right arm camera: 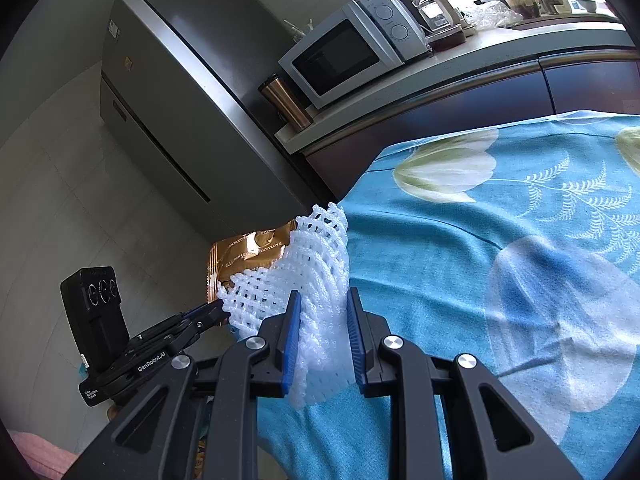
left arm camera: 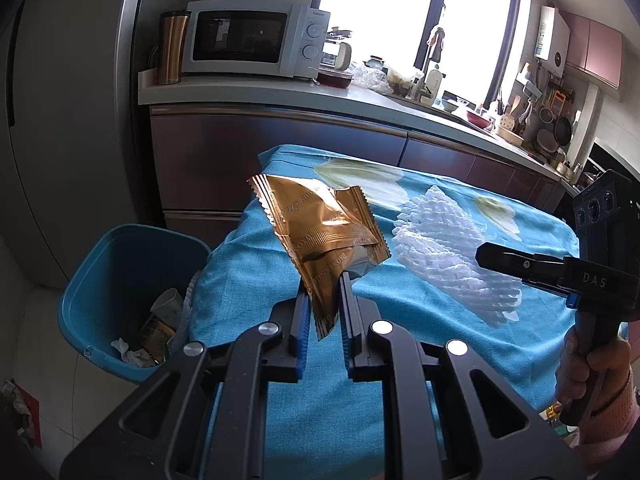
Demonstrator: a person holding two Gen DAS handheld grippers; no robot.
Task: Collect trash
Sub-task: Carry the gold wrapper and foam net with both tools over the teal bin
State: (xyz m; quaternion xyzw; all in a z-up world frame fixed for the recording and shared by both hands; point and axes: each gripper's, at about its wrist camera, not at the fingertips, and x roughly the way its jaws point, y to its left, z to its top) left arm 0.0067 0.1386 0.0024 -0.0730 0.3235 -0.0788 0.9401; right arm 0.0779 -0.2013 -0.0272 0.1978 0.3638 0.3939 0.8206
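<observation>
Above blue cloth [left arm camera: 400,344], left claw [left arm camera: 323,292] pinching gold wrapper [left arm camera: 320,232], right claw [right arm camera: 323,312] gripping foam net [right arm camera: 316,280]

Left tool [left arm camera: 324,280] clamped, right tool [right arm camera: 323,300] clamped, both tilted down.

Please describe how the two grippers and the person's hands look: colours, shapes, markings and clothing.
Both grippers are black with silver rivets and flat blue ribbed pads on two straight fingers. The left gripper shows "GenRobot.AI" in the right wrist view, and the right gripper shows "DAS" in the left wrist view. Each carries a black camera box. The right hand wears a pink knitted sleeve.
</observation>
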